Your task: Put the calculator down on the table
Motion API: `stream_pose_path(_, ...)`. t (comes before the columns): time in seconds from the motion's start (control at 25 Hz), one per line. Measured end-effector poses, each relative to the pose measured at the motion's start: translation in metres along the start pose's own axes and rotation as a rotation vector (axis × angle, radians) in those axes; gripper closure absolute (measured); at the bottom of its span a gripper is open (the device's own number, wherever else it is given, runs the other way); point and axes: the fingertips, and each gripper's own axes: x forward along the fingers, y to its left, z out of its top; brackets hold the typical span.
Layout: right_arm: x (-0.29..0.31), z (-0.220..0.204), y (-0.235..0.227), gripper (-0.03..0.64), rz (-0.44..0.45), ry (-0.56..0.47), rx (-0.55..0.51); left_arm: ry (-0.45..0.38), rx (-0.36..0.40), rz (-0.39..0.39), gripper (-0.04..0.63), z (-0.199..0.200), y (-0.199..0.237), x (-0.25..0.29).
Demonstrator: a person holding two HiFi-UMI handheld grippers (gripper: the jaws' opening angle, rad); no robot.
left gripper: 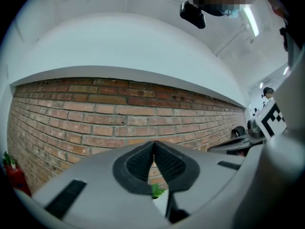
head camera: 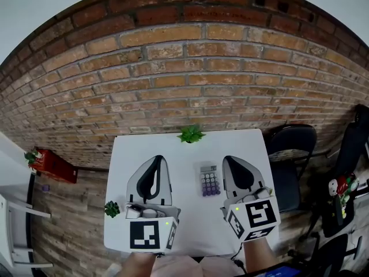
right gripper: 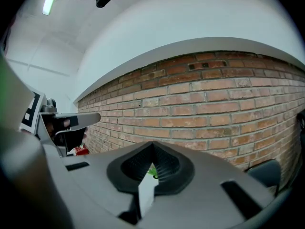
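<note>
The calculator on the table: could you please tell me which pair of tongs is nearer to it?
Right. The right tongs are just to the right of the calculator, almost alongside it. The left tongs are farther off on its left, with a wider gap between.

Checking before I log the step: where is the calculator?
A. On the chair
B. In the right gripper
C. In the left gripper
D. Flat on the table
D: the head view shows the calculator lying flat on the table, between the left gripper and the right gripper; both have their jaws together with nothing between them.
</note>
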Motion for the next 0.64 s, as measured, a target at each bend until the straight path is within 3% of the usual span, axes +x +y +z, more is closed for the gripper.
stream_pose_path(0.64,0.0011,-0.0078,-0.0029,0.618,-0.011,0.021,0.010,0.020,0.003,-0.014,0.581,-0.0078,-0.0030,0.0023)
